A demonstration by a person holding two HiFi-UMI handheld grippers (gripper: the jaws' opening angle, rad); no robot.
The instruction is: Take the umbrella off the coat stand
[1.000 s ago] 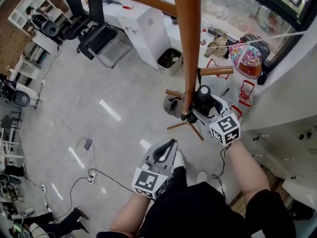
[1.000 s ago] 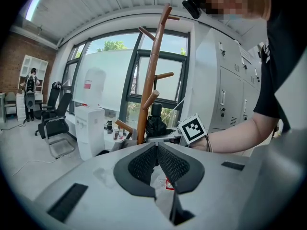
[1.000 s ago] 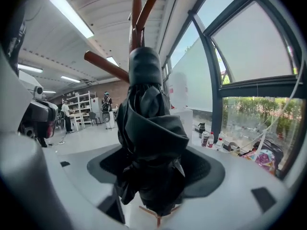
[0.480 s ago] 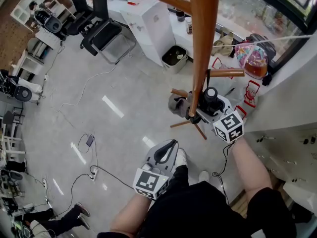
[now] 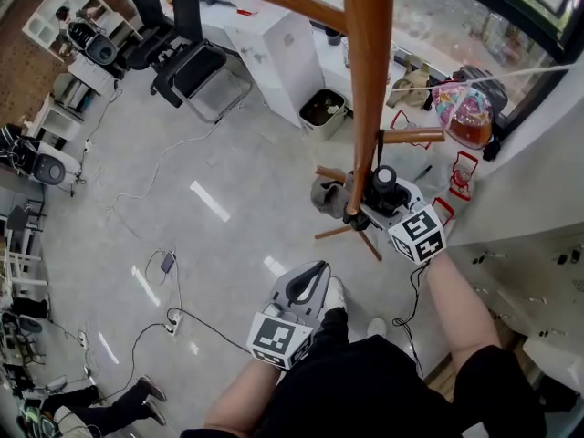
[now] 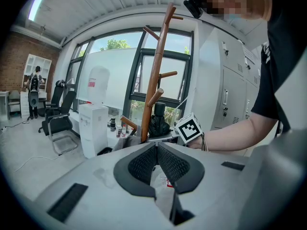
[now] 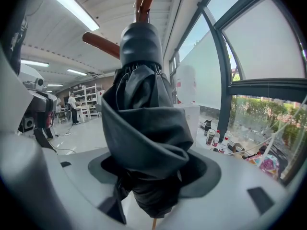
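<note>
Coat stand pole (image 5: 365, 89) just beside umbrella (image 5: 381, 182); peg (image 5: 411, 136) close above; open floor (image 5: 228, 235) round left gripper (image 5: 307, 282).

The right tool (image 5: 376, 201) is held up against the wooden coat stand (image 5: 365, 89), level with its lower pegs. A folded black umbrella (image 5: 383, 179) stands in the tool's front, just beside the pole. The left tool (image 5: 310, 276) hangs near the person's waist, well apart from the stand, its jaws together. Beneath is a grey floor (image 5: 228, 162) with loose cables (image 5: 169, 316), a bin (image 5: 322, 110) and black chairs (image 5: 192, 57).
</note>
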